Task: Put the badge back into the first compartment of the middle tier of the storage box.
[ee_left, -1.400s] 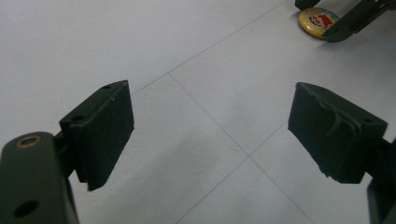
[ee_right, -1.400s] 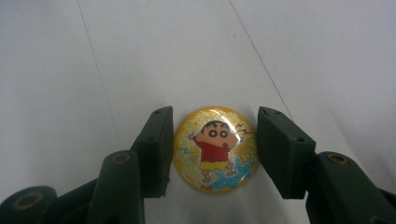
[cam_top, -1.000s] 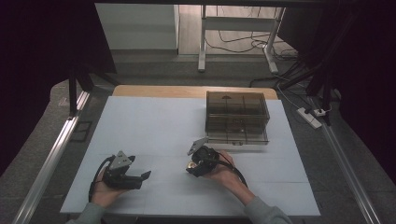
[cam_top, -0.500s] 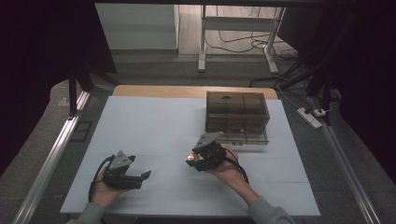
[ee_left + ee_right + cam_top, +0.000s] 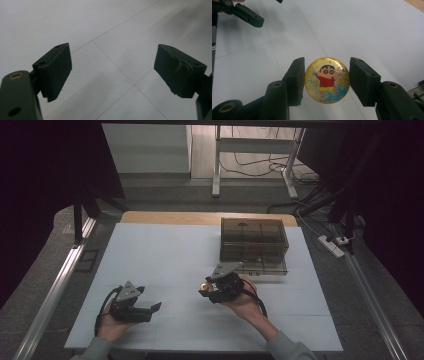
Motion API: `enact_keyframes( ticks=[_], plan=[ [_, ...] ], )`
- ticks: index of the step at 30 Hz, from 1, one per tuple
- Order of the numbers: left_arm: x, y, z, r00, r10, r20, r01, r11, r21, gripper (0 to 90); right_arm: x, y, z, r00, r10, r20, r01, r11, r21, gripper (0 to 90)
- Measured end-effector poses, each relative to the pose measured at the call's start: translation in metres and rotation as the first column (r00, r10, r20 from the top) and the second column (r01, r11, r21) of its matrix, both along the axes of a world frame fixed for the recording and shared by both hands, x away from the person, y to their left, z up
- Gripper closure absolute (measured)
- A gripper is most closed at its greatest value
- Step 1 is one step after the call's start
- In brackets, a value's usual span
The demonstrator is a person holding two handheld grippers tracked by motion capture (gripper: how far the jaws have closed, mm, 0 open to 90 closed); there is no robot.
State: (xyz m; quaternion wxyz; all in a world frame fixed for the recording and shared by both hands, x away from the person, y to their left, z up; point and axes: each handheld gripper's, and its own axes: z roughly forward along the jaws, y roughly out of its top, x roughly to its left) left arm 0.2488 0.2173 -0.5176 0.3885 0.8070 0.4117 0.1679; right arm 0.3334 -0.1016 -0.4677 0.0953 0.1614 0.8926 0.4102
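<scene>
A round yellow glitter badge (image 5: 327, 80) with a cartoon child in a red shirt sits between the jaws of my right gripper (image 5: 327, 75), which is shut on its edges. From above, the right gripper (image 5: 206, 287) holds the badge (image 5: 204, 285) just over the middle of the white table (image 5: 165, 245), pointing left. My left gripper (image 5: 155, 309) rests low near the front left, its jaws pointing right. Along its own jaws the left gripper (image 5: 112, 70) stands wide open over bare table, with nothing between its pads.
A smoky transparent compartment box (image 5: 254, 245) stands at the back right of the table, just behind the right hand. A wooden strip (image 5: 200, 218) runs along the far edge. Metal rails flank both sides, and a power strip (image 5: 331, 245) lies on the floor.
The right gripper has risen slightly and shifted a little forward with the badge. The left gripper has stayed in place.
</scene>
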Motion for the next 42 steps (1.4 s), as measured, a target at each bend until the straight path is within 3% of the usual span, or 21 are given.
enact_keyframes(
  ticks=[16,42],
  plan=[
    [0.001,0.000,-0.001,1.0000,-0.001,-0.003,0.001,1.0000,0.004,15.1,0.002,-0.018,0.022,0.9969,-0.053,0.058,0.048,0.9958,0.078,47.2],
    [0.001,0.000,-0.001,1.0000,0.003,-0.004,-0.003,1.0000,0.005,15.2,0.014,-0.044,0.034,0.9859,-0.143,0.087,0.131,0.9833,0.126,47.1]
  ],
)
